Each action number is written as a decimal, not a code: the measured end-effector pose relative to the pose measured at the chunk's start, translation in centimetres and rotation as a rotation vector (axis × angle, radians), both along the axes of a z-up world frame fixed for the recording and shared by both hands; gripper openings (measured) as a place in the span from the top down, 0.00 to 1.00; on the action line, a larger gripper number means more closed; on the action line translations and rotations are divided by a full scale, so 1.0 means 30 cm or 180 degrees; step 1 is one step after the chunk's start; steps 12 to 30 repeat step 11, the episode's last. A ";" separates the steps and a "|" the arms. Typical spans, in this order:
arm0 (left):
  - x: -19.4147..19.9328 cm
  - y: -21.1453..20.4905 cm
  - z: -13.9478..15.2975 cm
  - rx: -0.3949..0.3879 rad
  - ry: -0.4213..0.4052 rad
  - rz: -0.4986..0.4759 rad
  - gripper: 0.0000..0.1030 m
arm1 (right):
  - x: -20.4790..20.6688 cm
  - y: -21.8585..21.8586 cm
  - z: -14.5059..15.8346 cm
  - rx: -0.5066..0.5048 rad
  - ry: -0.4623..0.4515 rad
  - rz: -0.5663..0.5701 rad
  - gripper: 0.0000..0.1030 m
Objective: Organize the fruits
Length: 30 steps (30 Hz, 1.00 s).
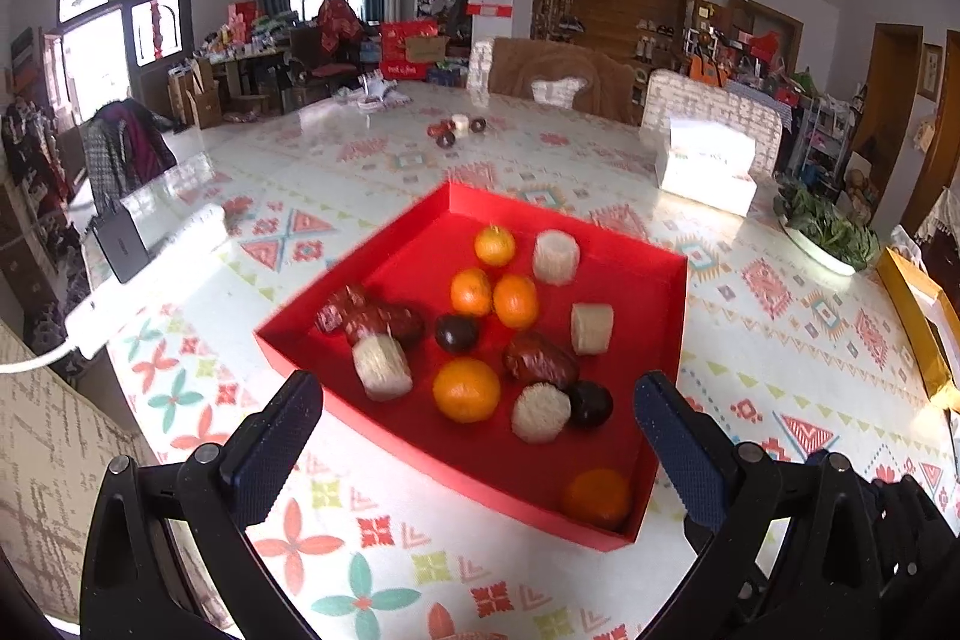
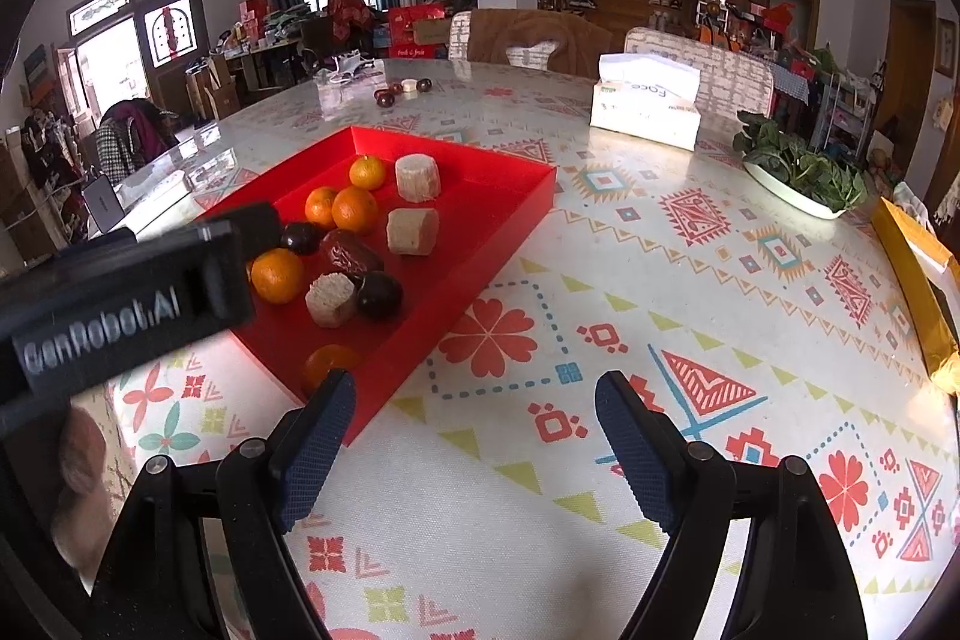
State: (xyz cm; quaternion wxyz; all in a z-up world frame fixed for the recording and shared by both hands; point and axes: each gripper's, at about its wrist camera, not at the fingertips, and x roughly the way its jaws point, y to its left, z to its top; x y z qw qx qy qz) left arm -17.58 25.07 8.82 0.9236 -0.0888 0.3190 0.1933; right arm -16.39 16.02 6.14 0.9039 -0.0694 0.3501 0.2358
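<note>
1. Both grippers are nearest the cameras, and both are spread wide with nothing between the fingers: the left gripper [image 1: 477, 436] hovers over the near half of the red tray [image 1: 360, 253], while the right gripper [image 2: 474, 436] hangs over bare patterned tablecloth [image 2: 690, 280], just right of the tray's near corner.
2. Just beyond the left fingers [image 1: 273, 451] the tray holds the fruit: 5 oranges, including the big one [image 1: 466, 390] near the middle and another [image 1: 597, 497] in the near corner.
3. Mixed among them lie 3 dark round fruits [image 1: 456, 333], several red dates [image 1: 538, 360] and 5 pale cut chunks [image 1: 382, 366].
4. Judging by this, most fruit is already gathered in the tray, but the kinds lie jumbled, not grouped.
5. Far across the table a small cluster [image 1: 456, 129] of dark fruits and 1 pale chunk sits well apart from the tray, so it likely remains to be collected.
6. A tissue box [image 2: 648, 106] and a plate of greens [image 2: 798, 172] stand off to the right.
</note>
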 end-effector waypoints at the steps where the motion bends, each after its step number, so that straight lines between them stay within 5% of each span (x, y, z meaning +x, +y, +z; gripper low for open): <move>1: 0.000 -0.009 0.018 0.0046 -0.0037 -0.0001 0.00 | 0.000 -0.007 0.007 0.0011 -0.0013 -0.0009 0.16; 11: 0.039 -0.184 0.150 0.0153 -0.0279 -0.0375 0.00 | 0.013 -0.182 0.082 0.0070 -0.0199 -0.0339 0.15; 30: 0.039 -0.184 0.150 0.0153 -0.0279 -0.0375 0.00 | 0.013 -0.182 0.082 0.0070 -0.0199 -0.0339 0.15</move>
